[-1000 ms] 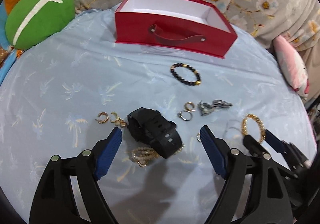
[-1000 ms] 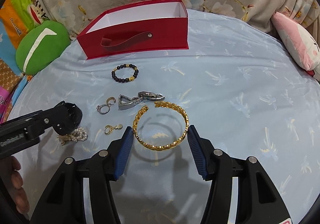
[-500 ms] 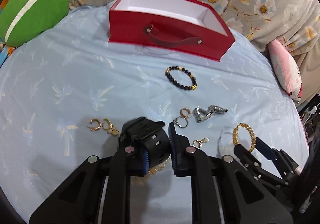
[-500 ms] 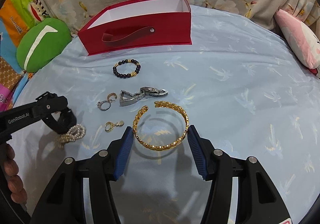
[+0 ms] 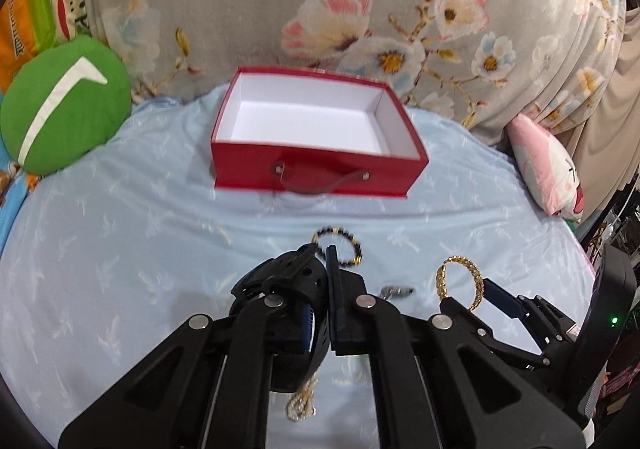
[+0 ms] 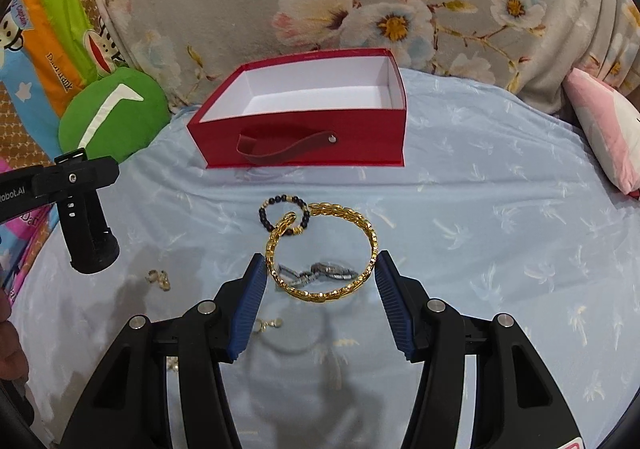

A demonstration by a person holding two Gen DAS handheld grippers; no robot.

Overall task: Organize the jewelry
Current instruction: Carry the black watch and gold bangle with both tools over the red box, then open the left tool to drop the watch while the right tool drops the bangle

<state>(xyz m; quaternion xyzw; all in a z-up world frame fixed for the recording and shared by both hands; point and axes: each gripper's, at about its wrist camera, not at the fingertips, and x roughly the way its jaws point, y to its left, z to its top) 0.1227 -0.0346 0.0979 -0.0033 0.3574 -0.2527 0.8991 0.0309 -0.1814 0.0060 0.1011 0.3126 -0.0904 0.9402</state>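
My left gripper (image 5: 320, 255) is shut on a black watch (image 5: 286, 277) and holds it above the blue cloth. In the right wrist view the watch (image 6: 90, 237) hangs from that gripper (image 6: 76, 179) at the left. My right gripper (image 6: 321, 260) is shut on a gold bangle (image 6: 370, 233), held clear of the cloth with its shadow below. An open red box (image 6: 304, 153) with a white inside stands beyond. On the cloth lie a black beaded bracelet (image 6: 266, 219), a silver clasp piece (image 6: 332, 272), small earrings (image 6: 158, 279) and a pearl bracelet (image 5: 302, 403).
A green round cushion (image 5: 64, 105) lies at the far left and a pink pillow (image 5: 548, 169) at the right edge. Floral fabric rises behind the red box (image 5: 316, 169). A person's hand (image 6: 8, 341) shows at the left edge.
The left gripper closed on the black watch and lifted it off the cloth. The right gripper rose with the gold bangle between its pads, which left the cloth.
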